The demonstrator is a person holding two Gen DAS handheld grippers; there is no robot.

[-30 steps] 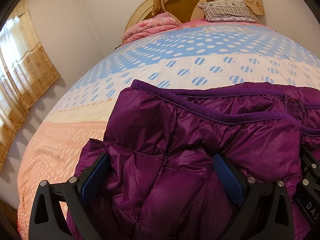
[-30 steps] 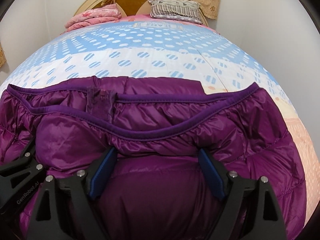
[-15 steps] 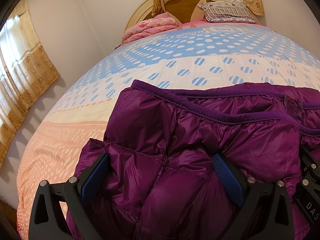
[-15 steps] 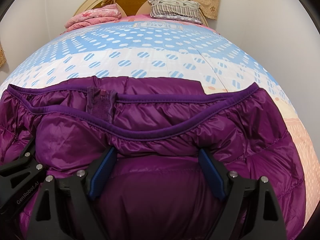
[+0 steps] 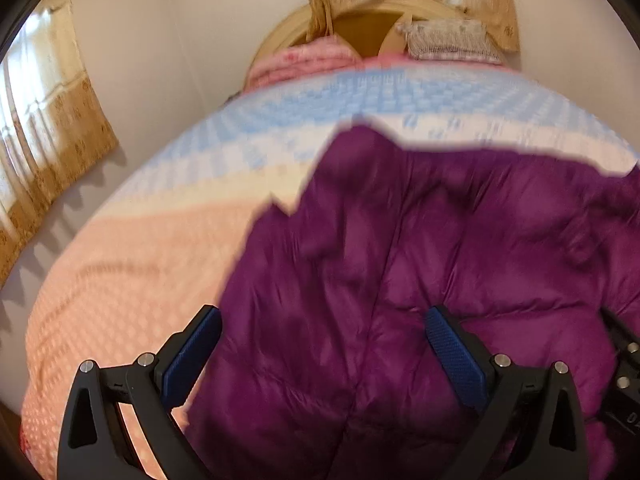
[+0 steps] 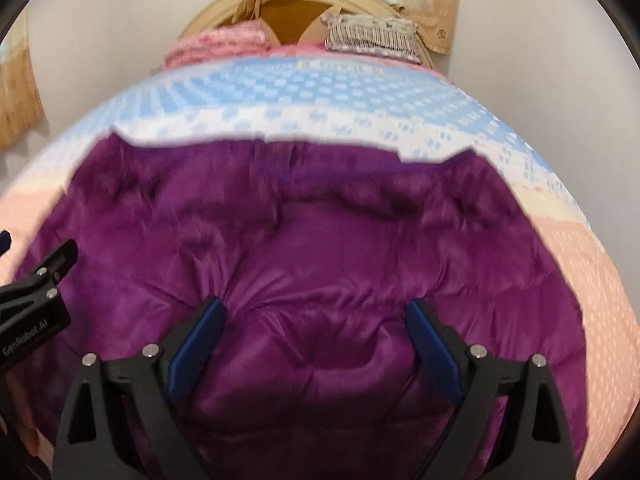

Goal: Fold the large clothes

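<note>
A puffy purple down jacket (image 5: 400,240) lies spread on the bed, its hem edge toward the headboard; in the right wrist view the jacket (image 6: 320,240) fills the middle. My left gripper (image 5: 323,314) hovers over its left part with its blue pads (image 5: 192,356) wide apart and no fabric pinched. My right gripper (image 6: 314,303) hangs over the middle of the jacket; its jaws are opening, and the fabric lies below them without being pressed. The left gripper's side (image 6: 40,280) shows at the left edge of the right wrist view. Both views are blurred by motion.
The bed (image 5: 140,260) has a bedspread in blue, white and peach bands with dots. A folded pink blanket (image 5: 312,60) and a striped pillow (image 5: 448,40) lie by the round headboard (image 5: 360,28). Curtains (image 5: 52,120) hang on the left wall.
Both grippers have drawn back from the headboard, so more of the jacket shows. The fabric that bulged between the pads now lies flatter below them. The right jaws stand slightly wider.
</note>
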